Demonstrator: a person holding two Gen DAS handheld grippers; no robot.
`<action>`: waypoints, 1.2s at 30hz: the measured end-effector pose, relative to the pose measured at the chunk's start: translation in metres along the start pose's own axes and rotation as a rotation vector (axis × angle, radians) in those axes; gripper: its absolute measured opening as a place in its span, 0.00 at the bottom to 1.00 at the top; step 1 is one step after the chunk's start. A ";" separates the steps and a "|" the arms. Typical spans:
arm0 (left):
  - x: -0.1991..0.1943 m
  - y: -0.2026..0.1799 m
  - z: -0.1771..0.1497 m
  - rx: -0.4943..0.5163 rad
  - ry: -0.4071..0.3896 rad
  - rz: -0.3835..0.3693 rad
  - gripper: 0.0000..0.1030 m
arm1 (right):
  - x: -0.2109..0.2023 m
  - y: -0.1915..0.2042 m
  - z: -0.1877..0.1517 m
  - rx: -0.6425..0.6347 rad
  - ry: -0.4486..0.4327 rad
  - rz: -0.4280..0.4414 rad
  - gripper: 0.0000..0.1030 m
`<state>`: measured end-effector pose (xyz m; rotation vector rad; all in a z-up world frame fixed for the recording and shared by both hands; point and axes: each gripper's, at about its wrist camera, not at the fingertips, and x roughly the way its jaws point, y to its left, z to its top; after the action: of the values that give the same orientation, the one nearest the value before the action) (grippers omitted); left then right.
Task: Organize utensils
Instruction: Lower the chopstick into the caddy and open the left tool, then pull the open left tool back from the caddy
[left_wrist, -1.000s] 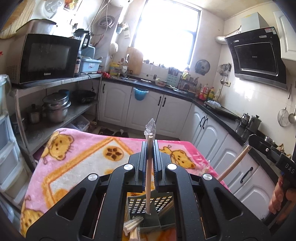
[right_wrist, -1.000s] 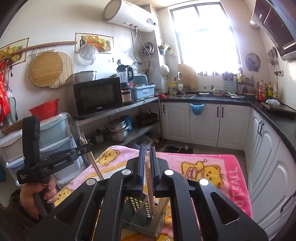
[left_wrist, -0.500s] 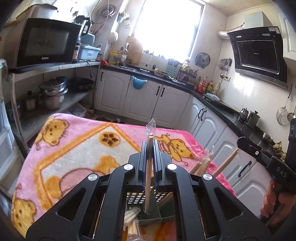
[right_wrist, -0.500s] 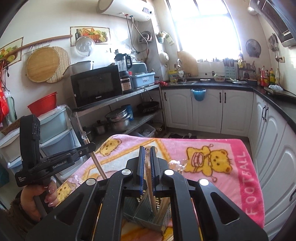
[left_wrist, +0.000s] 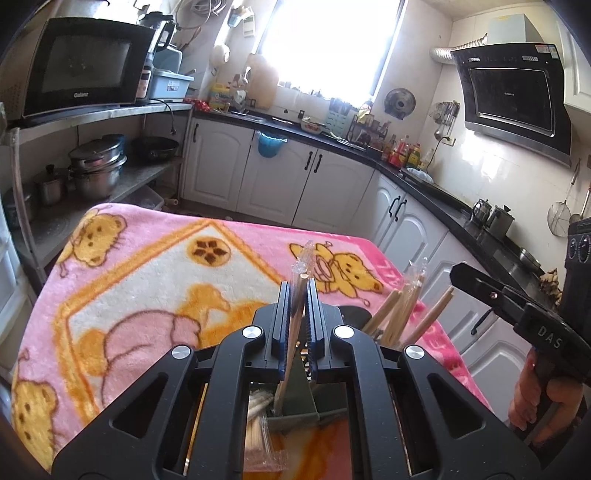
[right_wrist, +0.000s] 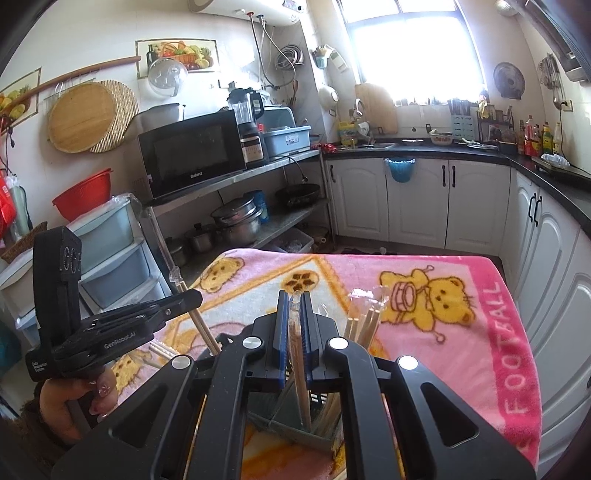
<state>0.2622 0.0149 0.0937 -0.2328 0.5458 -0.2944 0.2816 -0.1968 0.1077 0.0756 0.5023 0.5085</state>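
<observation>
In the left wrist view my left gripper (left_wrist: 298, 291) is shut on a plastic-wrapped pair of wooden chopsticks (left_wrist: 295, 325). Their lower end reaches into a grey slotted utensil holder (left_wrist: 295, 411) just below the jaws. Several more chopsticks (left_wrist: 397, 314) stand in the holder's right side. In the right wrist view my right gripper (right_wrist: 294, 299) is shut on another wrapped pair of chopsticks (right_wrist: 297, 354), which slants down into the same holder (right_wrist: 291, 432). The other gripper (right_wrist: 184, 299), held by a hand, shows at the left.
The holder stands on a pink bear-print blanket (left_wrist: 155, 280) over a table. Loose wrapped chopsticks (left_wrist: 258, 424) lie beside the holder. A metal shelf with a microwave (right_wrist: 192, 155) and pots is to the left, and white cabinets (right_wrist: 417, 199) lie beyond the far edge.
Both grippers have sunk toward the table, each still shut on its chopsticks, whose lower ends now sit deeper in the holder. The blanket fills more of both views.
</observation>
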 end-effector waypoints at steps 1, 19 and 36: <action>-0.001 0.000 -0.001 0.001 0.000 0.001 0.08 | 0.000 -0.001 -0.001 0.001 0.001 -0.003 0.09; -0.023 0.008 -0.004 -0.032 -0.035 0.019 0.62 | -0.012 -0.003 -0.021 -0.017 0.015 -0.054 0.32; -0.053 0.019 -0.016 -0.064 -0.046 0.043 0.90 | -0.029 0.007 -0.037 -0.066 0.007 -0.083 0.51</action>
<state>0.2139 0.0481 0.0999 -0.2886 0.5141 -0.2298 0.2382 -0.2065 0.0894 -0.0104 0.4927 0.4436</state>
